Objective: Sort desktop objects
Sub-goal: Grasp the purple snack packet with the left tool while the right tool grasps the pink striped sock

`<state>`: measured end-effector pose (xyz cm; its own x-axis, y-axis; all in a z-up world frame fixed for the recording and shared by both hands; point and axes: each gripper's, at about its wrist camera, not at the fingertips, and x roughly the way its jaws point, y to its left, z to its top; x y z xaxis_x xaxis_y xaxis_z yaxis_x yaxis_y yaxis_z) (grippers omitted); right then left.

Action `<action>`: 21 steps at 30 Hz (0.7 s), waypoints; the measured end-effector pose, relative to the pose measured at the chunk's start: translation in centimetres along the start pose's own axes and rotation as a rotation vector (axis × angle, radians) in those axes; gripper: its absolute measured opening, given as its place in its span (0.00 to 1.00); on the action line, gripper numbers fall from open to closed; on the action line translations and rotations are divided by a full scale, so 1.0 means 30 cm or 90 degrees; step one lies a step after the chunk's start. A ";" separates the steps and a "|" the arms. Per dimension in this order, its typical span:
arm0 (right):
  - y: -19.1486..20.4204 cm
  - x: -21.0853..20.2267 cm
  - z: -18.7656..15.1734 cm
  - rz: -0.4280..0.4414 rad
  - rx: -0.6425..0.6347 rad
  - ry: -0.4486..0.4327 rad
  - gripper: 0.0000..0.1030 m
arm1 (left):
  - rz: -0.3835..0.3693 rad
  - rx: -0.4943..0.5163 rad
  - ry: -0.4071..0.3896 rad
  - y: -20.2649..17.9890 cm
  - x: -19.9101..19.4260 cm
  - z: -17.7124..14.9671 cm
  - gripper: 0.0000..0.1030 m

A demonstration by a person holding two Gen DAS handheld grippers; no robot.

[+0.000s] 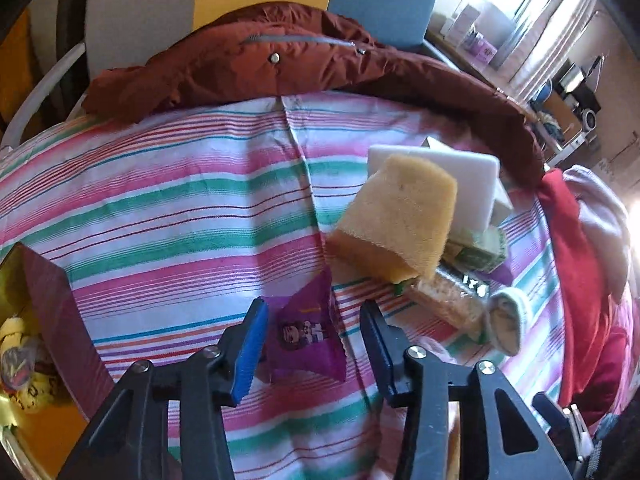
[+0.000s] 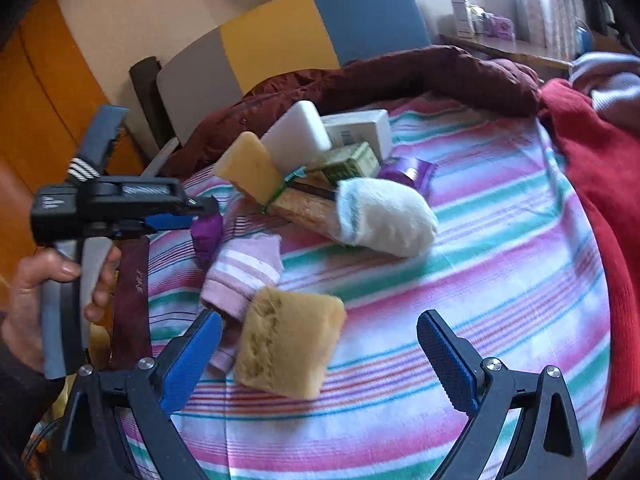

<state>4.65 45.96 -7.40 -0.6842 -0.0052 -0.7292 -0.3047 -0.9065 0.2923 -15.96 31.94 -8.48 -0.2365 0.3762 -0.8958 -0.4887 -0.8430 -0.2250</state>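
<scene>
My left gripper is open, with its jaws either side of a purple snack packet lying on the striped cloth; the packet also shows in the right wrist view. My right gripper is open over a yellow sponge that lies between its fingers near the left one. A pile sits behind: a tilted yellow sponge, a white foam block, a green box, a biscuit packet and a white sock. A pink sock lies beside the near sponge.
A dark red box wall stands at the left with yellow items inside. A maroon jacket lies along the far edge. Red clothing lies at the right. A white box and a second purple packet sit behind the pile.
</scene>
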 end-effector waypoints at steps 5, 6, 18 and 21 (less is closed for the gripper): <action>0.036 0.019 0.030 0.011 -0.027 0.001 0.96 | 0.018 0.017 -0.002 -0.003 0.022 0.000 0.39; 0.044 0.023 0.036 0.014 -0.032 0.001 0.96 | 0.015 0.020 -0.004 0.000 0.023 -0.002 0.39; 0.155 0.154 0.117 0.061 -0.144 0.062 0.96 | -0.002 0.027 -0.020 0.020 0.010 -0.032 0.38; 0.169 0.212 0.130 0.070 -0.157 0.088 0.96 | -0.003 0.021 -0.008 0.027 0.030 -0.029 0.45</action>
<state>-3.83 42.97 -8.14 -0.6018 -0.1513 -0.7842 -0.0514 -0.9725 0.2271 -15.83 31.25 -9.79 -0.2446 0.3847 -0.8901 -0.5176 -0.8280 -0.2156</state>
